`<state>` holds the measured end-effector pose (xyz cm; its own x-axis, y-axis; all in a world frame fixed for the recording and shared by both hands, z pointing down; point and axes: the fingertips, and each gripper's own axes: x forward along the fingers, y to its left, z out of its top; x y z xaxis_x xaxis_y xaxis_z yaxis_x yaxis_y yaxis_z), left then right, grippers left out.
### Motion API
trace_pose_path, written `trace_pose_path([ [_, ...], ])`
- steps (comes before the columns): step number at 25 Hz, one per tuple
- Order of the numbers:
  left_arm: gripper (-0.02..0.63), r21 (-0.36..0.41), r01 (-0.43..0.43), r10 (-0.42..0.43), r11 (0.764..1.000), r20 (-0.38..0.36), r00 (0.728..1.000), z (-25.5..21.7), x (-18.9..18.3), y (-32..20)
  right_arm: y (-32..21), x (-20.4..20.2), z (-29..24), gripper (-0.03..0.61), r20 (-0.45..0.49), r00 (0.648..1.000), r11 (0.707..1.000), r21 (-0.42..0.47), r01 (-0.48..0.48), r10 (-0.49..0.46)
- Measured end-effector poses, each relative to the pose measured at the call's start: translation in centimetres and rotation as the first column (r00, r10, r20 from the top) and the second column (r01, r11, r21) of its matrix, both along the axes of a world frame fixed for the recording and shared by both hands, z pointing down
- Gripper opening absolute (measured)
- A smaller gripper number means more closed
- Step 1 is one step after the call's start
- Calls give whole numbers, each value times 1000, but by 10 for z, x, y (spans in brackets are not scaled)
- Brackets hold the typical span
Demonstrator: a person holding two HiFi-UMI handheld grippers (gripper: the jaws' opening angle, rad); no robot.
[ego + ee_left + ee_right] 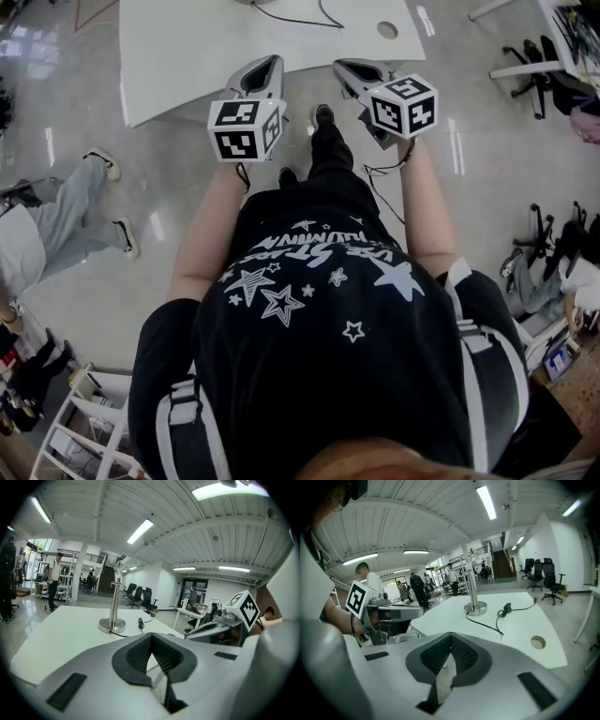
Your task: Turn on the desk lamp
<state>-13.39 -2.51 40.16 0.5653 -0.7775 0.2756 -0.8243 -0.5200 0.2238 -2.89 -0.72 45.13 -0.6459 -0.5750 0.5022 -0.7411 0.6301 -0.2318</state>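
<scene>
The desk lamp (pixel 114 606) is a slim metal pole on a round metal base; it stands on the white desk (pixel 56 634) ahead of both grippers. In the right gripper view the lamp (pixel 474 597) has a black cable running from its base to an inline switch (pixel 506 607). My left gripper (pixel 151 637) is shut with nothing between its pads, short of the desk edge. My right gripper (pixel 451 637) is also shut and empty. In the head view the left gripper (pixel 270 62) and right gripper (pixel 345 67) are side by side at the desk's (pixel 187 56) near edge.
The desk has a round cable hole (pixel 538 642) near its right corner. A seated person's legs (pixel 66 220) stretch over the floor at left. Office chairs (pixel 539 70) stand at right, and a white rack (pixel 84 427) is at lower left. People stand far off (pixel 54 581).
</scene>
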Motion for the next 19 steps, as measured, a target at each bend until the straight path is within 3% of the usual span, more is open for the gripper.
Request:
trace_pose_path([
  [19, 9, -2, -16, 16, 1000, -16, 1000, -4, -1, -10, -7, 8, -16, 5, -11, 997, 996, 43, -73, 74],
])
